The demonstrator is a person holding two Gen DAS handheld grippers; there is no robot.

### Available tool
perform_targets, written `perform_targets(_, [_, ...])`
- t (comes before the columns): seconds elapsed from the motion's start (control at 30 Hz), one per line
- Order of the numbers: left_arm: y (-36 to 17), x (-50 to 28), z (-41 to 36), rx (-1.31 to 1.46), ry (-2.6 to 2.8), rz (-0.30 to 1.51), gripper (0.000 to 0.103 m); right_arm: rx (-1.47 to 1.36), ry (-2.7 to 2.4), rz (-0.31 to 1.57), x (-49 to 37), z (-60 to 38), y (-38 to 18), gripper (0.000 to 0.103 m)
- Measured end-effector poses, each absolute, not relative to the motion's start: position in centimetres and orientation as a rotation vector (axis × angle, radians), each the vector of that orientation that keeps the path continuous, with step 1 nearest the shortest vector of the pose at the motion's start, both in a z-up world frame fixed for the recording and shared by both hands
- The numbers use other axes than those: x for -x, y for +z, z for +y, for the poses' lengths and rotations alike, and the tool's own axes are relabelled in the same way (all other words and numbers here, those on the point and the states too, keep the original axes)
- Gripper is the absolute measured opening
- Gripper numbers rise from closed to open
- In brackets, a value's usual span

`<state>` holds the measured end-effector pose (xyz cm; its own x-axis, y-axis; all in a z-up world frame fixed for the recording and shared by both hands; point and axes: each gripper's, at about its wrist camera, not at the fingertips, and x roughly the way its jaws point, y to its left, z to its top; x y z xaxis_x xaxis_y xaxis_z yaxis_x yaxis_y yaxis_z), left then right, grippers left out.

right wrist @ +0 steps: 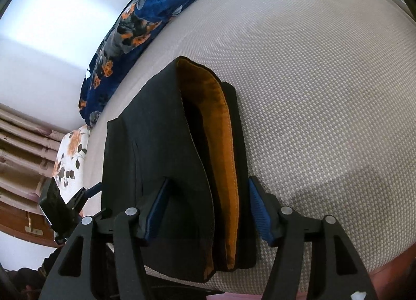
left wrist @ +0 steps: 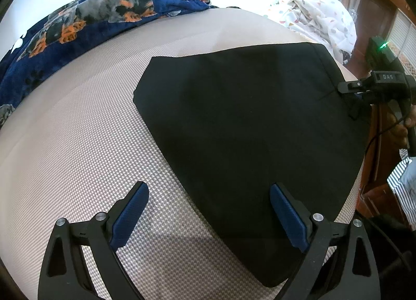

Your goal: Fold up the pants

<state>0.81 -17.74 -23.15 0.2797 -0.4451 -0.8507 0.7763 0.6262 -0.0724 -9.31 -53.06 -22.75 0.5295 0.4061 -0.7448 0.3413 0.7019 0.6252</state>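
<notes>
Black pants lie folded flat on the beige woven mattress. My left gripper is open above their near left edge; one blue pad hangs over the mattress, the other over the cloth, and nothing is gripped. My right gripper sits at the pants' far right edge. In the right wrist view the stacked layers of the pants and an orange waistband lining lie between the fingers of the right gripper. Its jaws are apart and the pads straddle the cloth without pinching it.
A navy dog-print blanket lines the far side of the bed. A white spotted sheet is heaped at the back right, with wooden furniture beyond. A floral pillow lies at one end. A hand and a striped sleeve show at the right.
</notes>
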Motion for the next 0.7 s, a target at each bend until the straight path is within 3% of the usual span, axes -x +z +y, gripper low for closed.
perform_targets(0.7, [-23.52,-1.08,-17.96,-0.390,-0.846,1.000,0.096,-0.839,0.077,1.029,9.28,-53.12,-22.86,0.064])
